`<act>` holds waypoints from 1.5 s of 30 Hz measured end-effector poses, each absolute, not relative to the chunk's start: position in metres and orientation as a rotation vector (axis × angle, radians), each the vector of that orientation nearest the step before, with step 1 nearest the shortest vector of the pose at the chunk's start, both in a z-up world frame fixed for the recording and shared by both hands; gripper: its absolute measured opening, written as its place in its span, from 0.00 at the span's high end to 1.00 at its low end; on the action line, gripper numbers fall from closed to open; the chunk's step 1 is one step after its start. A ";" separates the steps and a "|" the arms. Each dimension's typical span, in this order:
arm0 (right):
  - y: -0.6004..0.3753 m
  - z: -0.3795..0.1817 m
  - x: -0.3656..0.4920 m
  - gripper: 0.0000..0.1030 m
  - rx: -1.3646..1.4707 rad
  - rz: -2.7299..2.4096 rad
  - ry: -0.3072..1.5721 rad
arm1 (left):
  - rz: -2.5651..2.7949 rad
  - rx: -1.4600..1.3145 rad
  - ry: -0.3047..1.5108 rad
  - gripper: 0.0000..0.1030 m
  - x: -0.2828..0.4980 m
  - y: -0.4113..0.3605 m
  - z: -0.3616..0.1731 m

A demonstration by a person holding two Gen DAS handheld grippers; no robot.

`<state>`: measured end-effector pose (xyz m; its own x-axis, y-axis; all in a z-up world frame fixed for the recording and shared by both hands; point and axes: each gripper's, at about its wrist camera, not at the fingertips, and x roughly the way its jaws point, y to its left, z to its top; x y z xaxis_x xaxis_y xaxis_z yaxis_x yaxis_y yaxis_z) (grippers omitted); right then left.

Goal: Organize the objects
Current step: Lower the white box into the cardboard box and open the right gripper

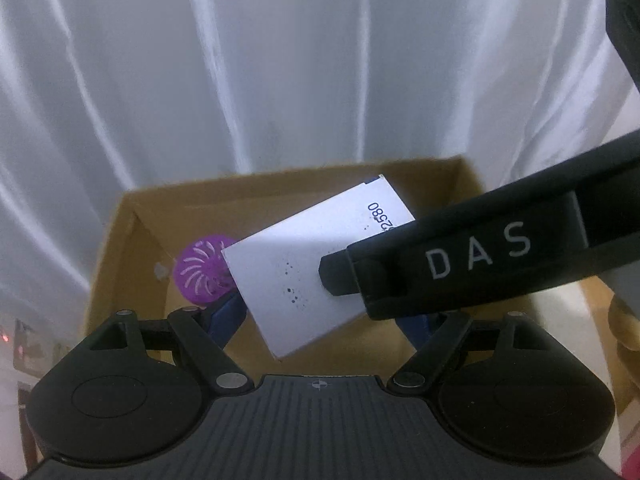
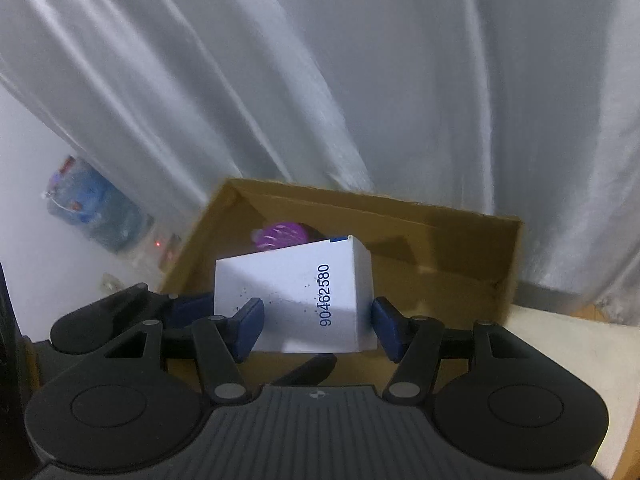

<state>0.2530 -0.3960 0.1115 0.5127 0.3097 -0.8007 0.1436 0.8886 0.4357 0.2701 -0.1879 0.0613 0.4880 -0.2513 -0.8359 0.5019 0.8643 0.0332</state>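
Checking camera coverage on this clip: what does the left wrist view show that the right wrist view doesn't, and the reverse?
Left wrist only: a black finger of the right gripper, lettered DAS, its tip on the white box.
Right wrist only: the box's whole printed number, and a blue water bottle by the wall.
Both: the white box held in front of the open cardboard box, the purple ball inside it, and the white curtain behind.

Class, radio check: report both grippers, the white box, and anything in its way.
Left gripper and right gripper both clamped on the white box. Box held over the open cardboard box. Purple ball already inside, partly beneath.
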 end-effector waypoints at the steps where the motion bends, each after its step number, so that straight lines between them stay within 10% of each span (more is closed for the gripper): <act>1: -0.398 0.104 0.263 0.39 0.488 0.103 1.069 | -0.469 0.281 0.991 0.22 0.281 -0.188 0.054; 13: -0.392 0.045 0.308 0.40 0.419 0.070 1.226 | -0.445 0.152 1.237 0.22 0.342 -0.180 -0.001; 24: -0.400 0.076 0.272 0.39 0.509 0.028 1.102 | -0.452 0.019 1.110 0.08 0.316 -0.144 0.040; 37: -0.410 0.164 0.060 0.12 0.682 0.087 0.667 | -0.480 -0.096 0.706 0.01 0.181 -0.090 0.160; 45: -0.365 0.117 0.019 0.12 0.764 0.183 0.779 | -0.285 -0.214 0.749 0.00 0.103 -0.031 0.097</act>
<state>0.0189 -0.3652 0.1170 0.7110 0.4161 -0.5668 0.1207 0.7219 0.6813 0.1032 -0.0310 0.0974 0.6971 -0.3288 -0.6371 0.1775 0.9401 -0.2910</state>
